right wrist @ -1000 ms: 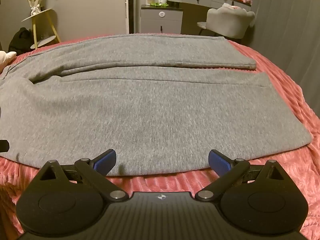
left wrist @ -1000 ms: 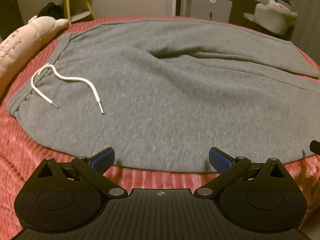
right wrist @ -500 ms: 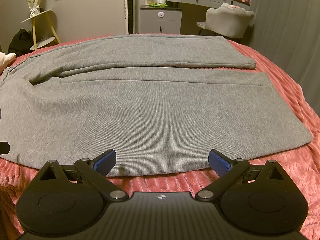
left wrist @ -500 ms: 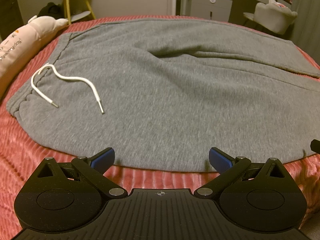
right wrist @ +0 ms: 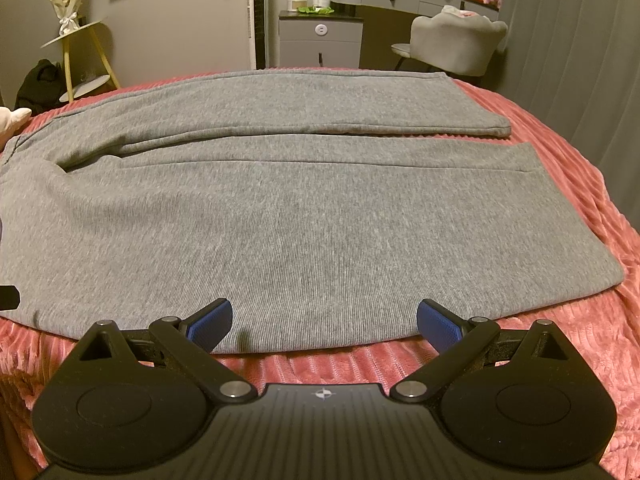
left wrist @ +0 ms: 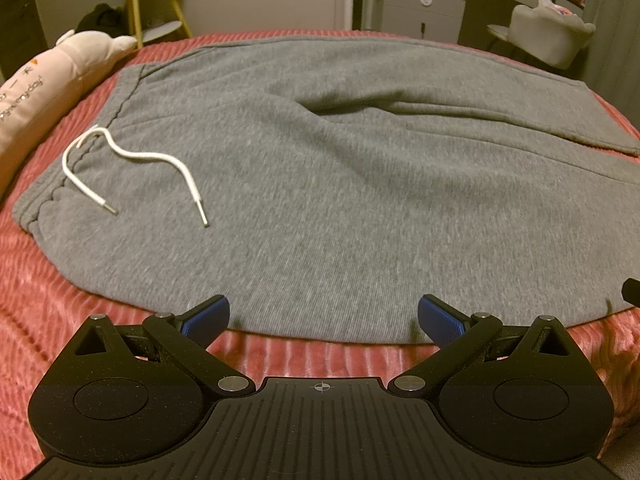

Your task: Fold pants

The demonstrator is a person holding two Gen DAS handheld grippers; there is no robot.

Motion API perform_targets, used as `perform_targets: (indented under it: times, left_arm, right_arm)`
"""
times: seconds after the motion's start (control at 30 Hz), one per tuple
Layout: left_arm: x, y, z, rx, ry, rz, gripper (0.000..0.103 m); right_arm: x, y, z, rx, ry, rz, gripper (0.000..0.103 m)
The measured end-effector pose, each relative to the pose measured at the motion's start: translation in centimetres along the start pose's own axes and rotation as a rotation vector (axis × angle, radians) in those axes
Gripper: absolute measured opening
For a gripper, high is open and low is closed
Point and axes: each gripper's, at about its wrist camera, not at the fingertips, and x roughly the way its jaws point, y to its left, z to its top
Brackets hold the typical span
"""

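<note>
- The grey sweatpants lie flat across the bed, long axis left to right, waistband left.
- Left gripper and right gripper, fingers spread and empty, face the pants' near edge.

I see heather-grey pants with a white drawstring on a bed covered in ribbed salmon-pink; my left gripper and right gripper are black with blue pads, and a pale pink pillow carries dark lettering
</note>
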Motion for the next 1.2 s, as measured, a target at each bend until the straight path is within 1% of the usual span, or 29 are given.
perform_targets:
  times: [1.2]
  left_arm:
    - [0.11,0.34,-0.26,-0.005,0.010,0.001,0.103]
  right_arm:
    - [0.24,0.14,0.11,0.011,0.009,0.001,0.099]
